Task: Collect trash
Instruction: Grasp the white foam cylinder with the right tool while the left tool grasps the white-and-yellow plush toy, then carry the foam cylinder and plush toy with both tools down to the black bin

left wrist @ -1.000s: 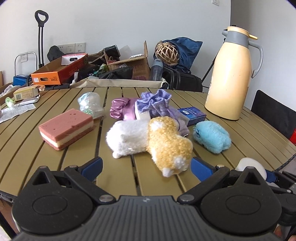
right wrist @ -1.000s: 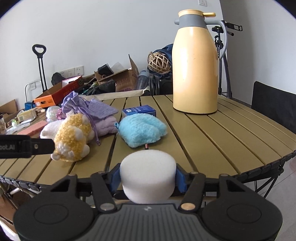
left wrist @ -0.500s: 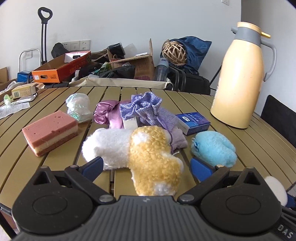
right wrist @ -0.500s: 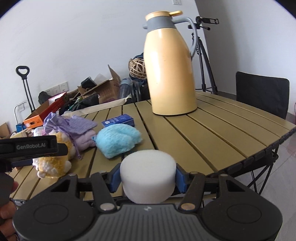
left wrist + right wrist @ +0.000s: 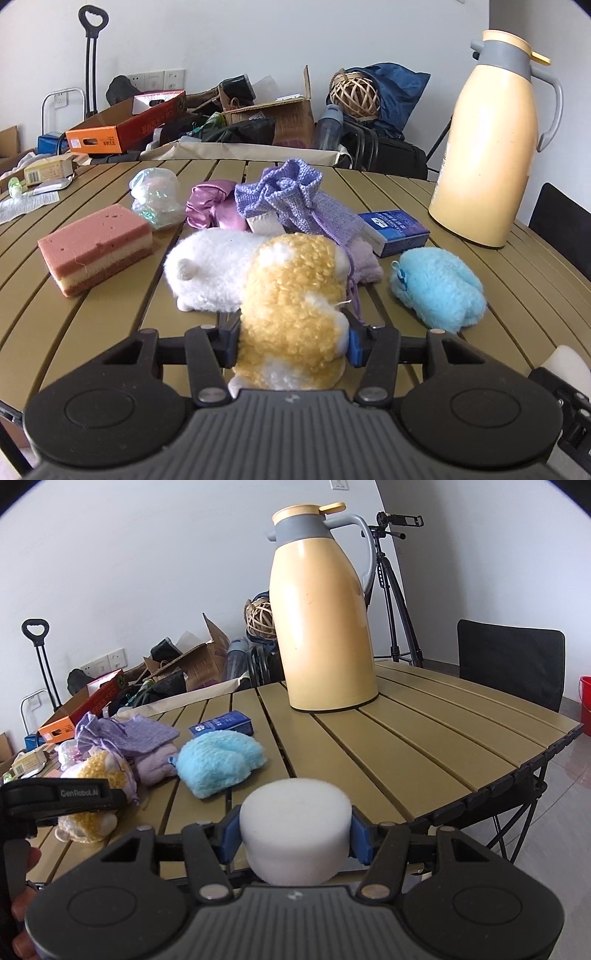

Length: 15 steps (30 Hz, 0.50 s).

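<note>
Holding, left claw (image 5: pixel 291 339): its two blue pads are pressed in on the one yellow-and-white curly plush toy (image 5: pixel 295 295), squeezing its near end — the toy sits right between the fingers, its far part on the slatted olive desk (image 5: pixel 92 314).
Holding, right claw (image 5: pixel 295 836): narrowed onto the one white round foam puck (image 5: pixel 295 834), gripped at both sides, just above the desk's near edge.
Plush count: three — the yellow one, a white fluffy plush (image 5: pixel 207 269) touching its left side, and a light-blue fluffy plush (image 5: pixel 439 291) apart to the right.
Pouches: one lilac knit drawstring pouch (image 5: pixel 295 199) and one shiny purple satin pouch (image 5: pixel 214 210), side by side behind the plush.
Others on desk: one pink-and-cream layered sponge (image 5: pixel 96 247) at left, one iridescent wrapped bundle (image 5: pixel 155 195) behind it, one small blue box (image 5: pixel 395 230), one tall cream thermos jug (image 5: pixel 484 147) upright at far right.
</note>
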Tool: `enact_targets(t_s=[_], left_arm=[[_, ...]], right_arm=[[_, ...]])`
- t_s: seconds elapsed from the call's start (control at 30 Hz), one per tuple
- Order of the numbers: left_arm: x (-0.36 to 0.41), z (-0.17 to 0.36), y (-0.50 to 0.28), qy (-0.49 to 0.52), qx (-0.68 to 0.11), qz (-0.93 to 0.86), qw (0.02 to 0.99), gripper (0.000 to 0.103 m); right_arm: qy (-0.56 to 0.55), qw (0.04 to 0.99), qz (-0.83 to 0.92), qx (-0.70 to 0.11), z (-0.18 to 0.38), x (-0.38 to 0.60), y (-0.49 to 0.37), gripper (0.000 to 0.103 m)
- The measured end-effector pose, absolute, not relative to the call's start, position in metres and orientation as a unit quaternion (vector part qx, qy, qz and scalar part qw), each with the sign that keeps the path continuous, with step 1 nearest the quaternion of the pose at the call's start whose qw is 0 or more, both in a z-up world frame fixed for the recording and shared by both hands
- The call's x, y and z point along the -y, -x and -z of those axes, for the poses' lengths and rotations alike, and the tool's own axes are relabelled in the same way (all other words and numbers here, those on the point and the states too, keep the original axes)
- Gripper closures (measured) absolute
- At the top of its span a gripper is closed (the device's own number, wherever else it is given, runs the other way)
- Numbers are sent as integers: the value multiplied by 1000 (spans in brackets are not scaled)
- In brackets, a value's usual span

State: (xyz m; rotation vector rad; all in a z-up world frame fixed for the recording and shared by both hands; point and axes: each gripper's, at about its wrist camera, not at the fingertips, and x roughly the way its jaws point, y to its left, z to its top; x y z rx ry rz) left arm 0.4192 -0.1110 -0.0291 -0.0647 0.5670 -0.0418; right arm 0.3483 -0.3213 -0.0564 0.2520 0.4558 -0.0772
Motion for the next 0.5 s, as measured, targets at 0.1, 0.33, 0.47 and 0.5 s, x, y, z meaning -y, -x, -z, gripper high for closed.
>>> enact_targets(t_s=[0.1,0.33,0.47,0.5], left_arm=[[112,28,-415,19,-279,20,960,52],[113,24,-404,-16,-273,10,962,52],[110,22,-394,-42,-264,-2,964,52],[109,22,-392,-49,-262,-6,964,52]], right_arm=[[-125,966,36,-224,55,320,-347,46],[-125,967,27,-219,52,314,-343,46],[-124,968,21,-216,51,311,-342,46],[-124,968,20,-216,50,310,-341,46]])
